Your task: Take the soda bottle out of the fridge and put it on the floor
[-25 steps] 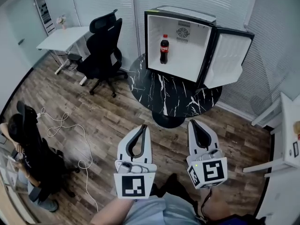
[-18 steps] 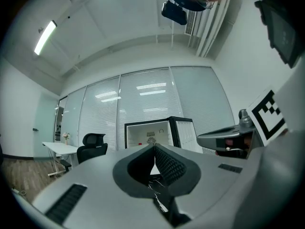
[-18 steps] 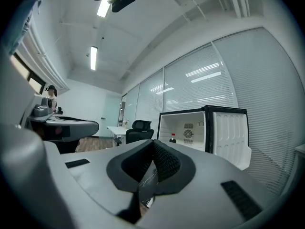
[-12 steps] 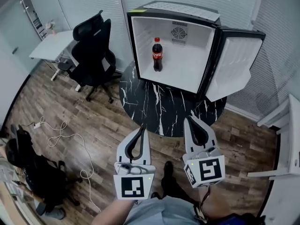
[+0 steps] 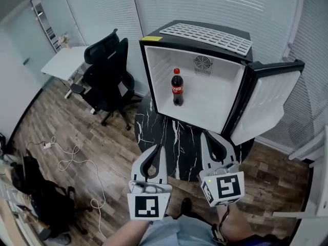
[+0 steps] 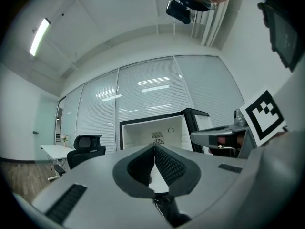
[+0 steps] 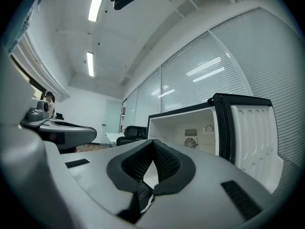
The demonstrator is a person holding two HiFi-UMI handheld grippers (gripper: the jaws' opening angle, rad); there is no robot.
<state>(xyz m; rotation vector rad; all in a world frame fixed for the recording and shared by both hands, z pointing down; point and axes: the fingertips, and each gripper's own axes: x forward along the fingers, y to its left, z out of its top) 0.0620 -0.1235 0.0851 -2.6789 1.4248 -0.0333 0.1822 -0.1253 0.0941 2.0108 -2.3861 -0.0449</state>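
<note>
Far left, a black mesh office chair [image 5: 107, 70] sits on the wood-plank floor [image 5: 102, 132]. The left gripper [image 5: 157, 148] is clenched on nothing, tips pressed together. The dark cola soda bottle with a red cap [image 5: 177, 87] stands upright inside the open white-lined black mini fridge [image 5: 215, 99] on a round black marble-look table [image 5: 159, 122] — well apart from both tools. The right gripper [image 5: 208, 135] is clamped empty too, and the fridge door [image 5: 269, 104] is swung out right.
</note>
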